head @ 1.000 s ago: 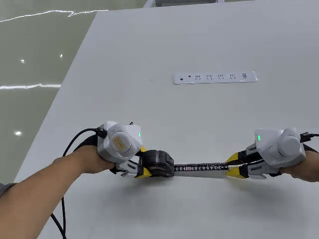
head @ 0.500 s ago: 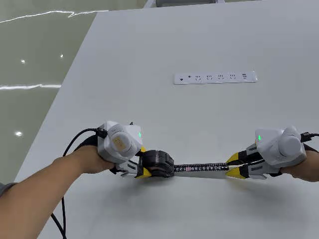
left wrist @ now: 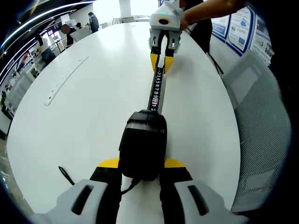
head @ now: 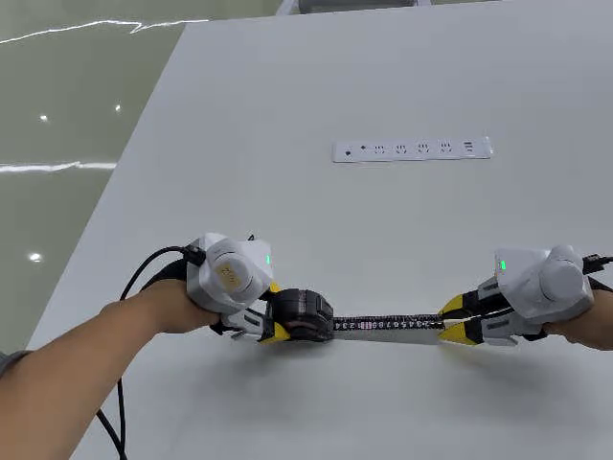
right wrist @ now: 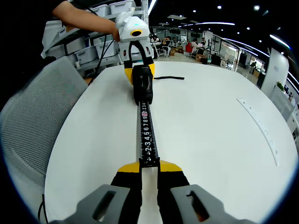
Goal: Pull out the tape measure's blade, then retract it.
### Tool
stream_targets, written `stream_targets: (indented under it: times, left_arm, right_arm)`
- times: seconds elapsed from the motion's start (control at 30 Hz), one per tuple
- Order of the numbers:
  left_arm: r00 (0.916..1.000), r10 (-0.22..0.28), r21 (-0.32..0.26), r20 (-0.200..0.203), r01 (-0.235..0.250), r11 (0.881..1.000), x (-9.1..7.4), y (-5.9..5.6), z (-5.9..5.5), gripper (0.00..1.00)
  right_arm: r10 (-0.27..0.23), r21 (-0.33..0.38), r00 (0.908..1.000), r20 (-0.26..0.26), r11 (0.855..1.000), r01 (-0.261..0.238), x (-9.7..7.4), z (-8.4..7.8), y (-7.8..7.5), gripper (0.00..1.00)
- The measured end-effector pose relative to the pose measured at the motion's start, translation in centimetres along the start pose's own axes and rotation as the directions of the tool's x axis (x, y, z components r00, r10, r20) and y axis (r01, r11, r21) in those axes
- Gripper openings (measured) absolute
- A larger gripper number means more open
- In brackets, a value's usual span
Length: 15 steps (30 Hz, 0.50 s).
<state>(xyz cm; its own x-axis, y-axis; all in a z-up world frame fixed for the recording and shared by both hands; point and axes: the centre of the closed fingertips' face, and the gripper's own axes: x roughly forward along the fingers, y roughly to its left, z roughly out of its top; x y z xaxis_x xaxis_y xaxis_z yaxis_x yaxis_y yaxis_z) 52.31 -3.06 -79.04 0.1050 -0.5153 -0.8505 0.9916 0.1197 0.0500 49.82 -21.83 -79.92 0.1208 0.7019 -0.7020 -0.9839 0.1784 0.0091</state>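
Blade [head: 388, 324] stretched flat along near bench [head: 383, 77] edge, long axis left to right, from case [head: 303, 314], clamped in left gripper [head: 276, 311], to right gripper [head: 452, 320], pinched on its end. For retracting, probably right gripper toward case, straight along blade.

Your left gripper [head: 280, 312]: jaws clamped around the tape measure case [head: 305, 314], pointing right. Your left hand [head: 165, 305]: wrapped round the grip, bare forearm [head: 67, 383] reaching in from lower left. Your right gripper [head: 451, 320]: jaws pinched on the blade [head: 388, 324] end, pointing left, facing its partner. Your right hand [head: 586, 324]: behind it, at the picture's edge.
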Motion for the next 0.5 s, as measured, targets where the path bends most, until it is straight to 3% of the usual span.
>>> stream_targets:
  times: [0.5]
  left_arm:
    - [1.0, -0.001, -0.001, 0.0, 0.001, 1.0, 0.09, 0.08, -0.05, 0.27]
  right_arm:
    - [0.001, 0.011, 1.0, -0.008, 1.0, -0.001, -0.54, -0.52, 0.07, 0.09]
